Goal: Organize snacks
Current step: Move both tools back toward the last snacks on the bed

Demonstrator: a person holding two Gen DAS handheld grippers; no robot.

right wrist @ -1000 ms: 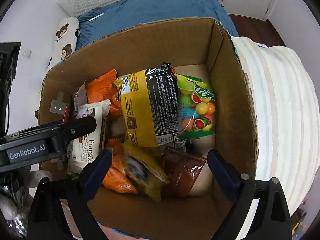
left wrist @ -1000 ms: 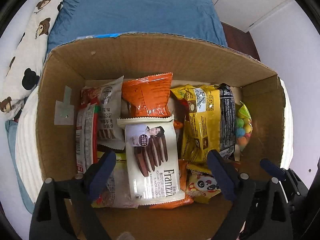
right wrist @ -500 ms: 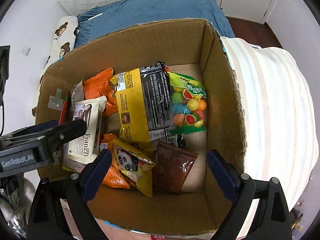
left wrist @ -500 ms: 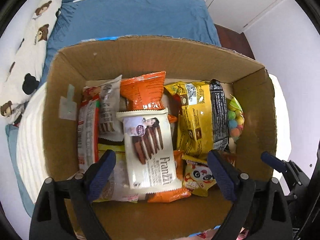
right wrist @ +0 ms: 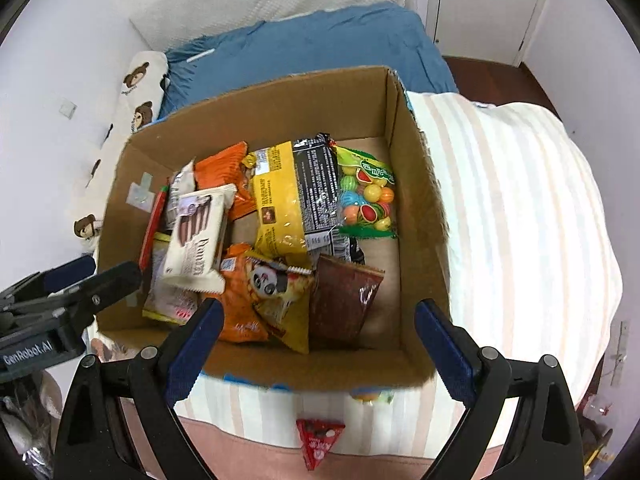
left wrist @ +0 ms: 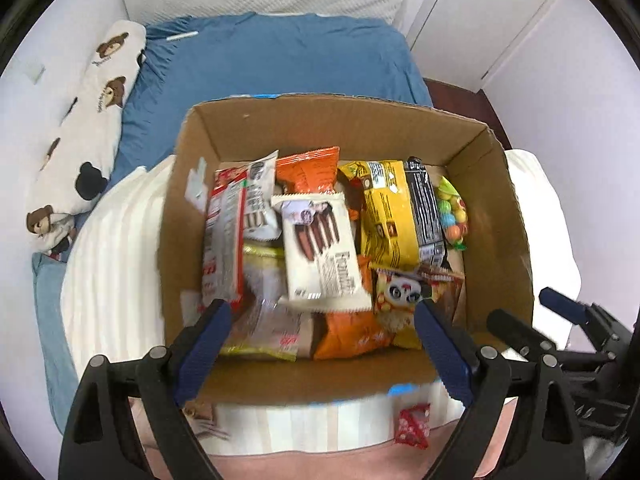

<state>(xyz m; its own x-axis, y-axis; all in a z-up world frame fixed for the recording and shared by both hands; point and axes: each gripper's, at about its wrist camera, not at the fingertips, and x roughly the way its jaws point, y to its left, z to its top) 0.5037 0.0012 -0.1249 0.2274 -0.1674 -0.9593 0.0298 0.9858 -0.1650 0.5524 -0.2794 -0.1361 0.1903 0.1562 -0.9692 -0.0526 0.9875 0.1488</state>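
Mostly, packets are sitting inside the brown cardboard box (right wrist: 416, 216); a small red triangular packet (right wrist: 318, 442) is lying outside its near edge, awaiting packing. Left gripper (left wrist: 320, 344) and right gripper (right wrist: 316, 340) are hovering wide open, empty.

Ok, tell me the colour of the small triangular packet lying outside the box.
Red; the triangular packet shows best in the right wrist view.

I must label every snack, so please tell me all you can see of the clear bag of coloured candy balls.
The clear plastic bag of coloured candy balls has green printed ends. It lies flat on the cardboard box floor near the right wall, its left edge touching the yellow-and-black bag. It looks sealed and full.
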